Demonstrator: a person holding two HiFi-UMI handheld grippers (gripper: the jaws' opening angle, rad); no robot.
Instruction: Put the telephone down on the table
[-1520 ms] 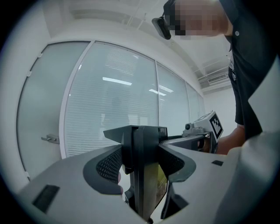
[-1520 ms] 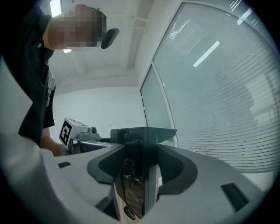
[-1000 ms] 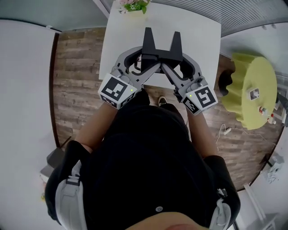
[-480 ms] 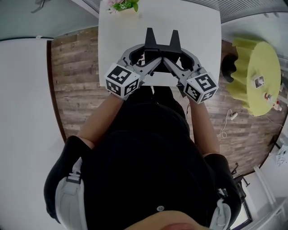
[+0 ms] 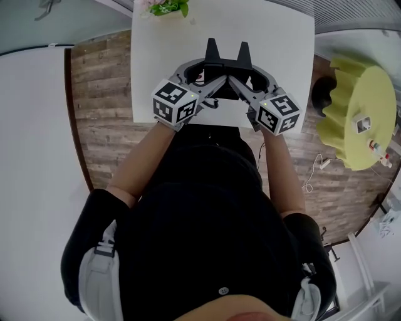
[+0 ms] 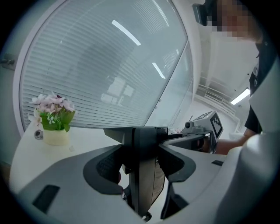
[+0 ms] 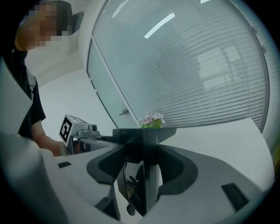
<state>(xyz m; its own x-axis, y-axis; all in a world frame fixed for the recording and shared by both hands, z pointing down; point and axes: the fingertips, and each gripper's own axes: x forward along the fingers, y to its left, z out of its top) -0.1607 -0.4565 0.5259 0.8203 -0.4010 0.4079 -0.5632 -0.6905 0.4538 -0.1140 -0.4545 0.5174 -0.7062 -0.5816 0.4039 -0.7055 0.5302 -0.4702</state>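
Note:
The telephone is a black body with two upright horns, held over the white table near its front edge. My left gripper is shut on its left side and my right gripper on its right side. In the left gripper view the telephone shows as a dark slab clamped between the jaws of the left gripper. The right gripper view shows the telephone pinched the same way in the right gripper. Whether it touches the table is hidden.
A small pot of pink flowers stands at the table's far left corner. To the right, on the wooden floor, are a yellow-green round table with small items and a dark stool. A glass wall with blinds runs behind the table.
Both grippers and the telephone have moved forward, from the table's front edge to farther over the tabletop. Both grips are unchanged.

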